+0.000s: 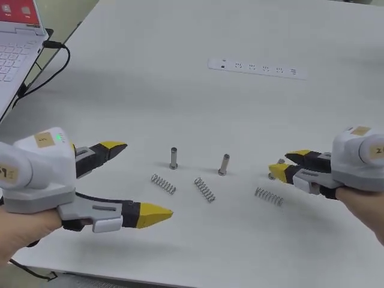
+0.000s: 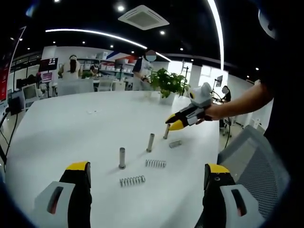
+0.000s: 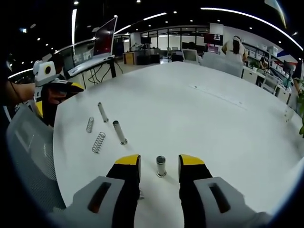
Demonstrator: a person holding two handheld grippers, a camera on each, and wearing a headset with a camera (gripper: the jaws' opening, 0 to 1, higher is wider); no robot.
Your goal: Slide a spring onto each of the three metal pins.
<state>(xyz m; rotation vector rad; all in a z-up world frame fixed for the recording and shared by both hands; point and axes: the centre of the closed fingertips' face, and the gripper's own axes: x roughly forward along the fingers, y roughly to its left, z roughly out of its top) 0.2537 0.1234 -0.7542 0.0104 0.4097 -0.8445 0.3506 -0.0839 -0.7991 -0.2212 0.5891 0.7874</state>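
My left gripper (image 1: pixel 138 179) hangs just above the white table (image 1: pixel 180 108) with its jaws spread wide and nothing between them. Ahead of its tips two metal pins stand upright, the nearer pin (image 1: pixel 173 158) and past it the middle pin (image 1: pixel 224 164). The first spring (image 1: pixel 163 183) lies flat close to the nearer pin, and the second spring (image 1: pixel 204 189) lies close to the middle one. My right gripper (image 3: pixel 159 160) has its jaws drawn narrow around the third pin (image 3: pixel 161 166), which stands upright between them with a gap on each side, so they do not grip it. The third spring (image 1: pixel 268 196) lies flat just beside that gripper's tips. All three springs are off the pins. A power strip (image 1: pixel 258 68) lies well beyond both grippers.
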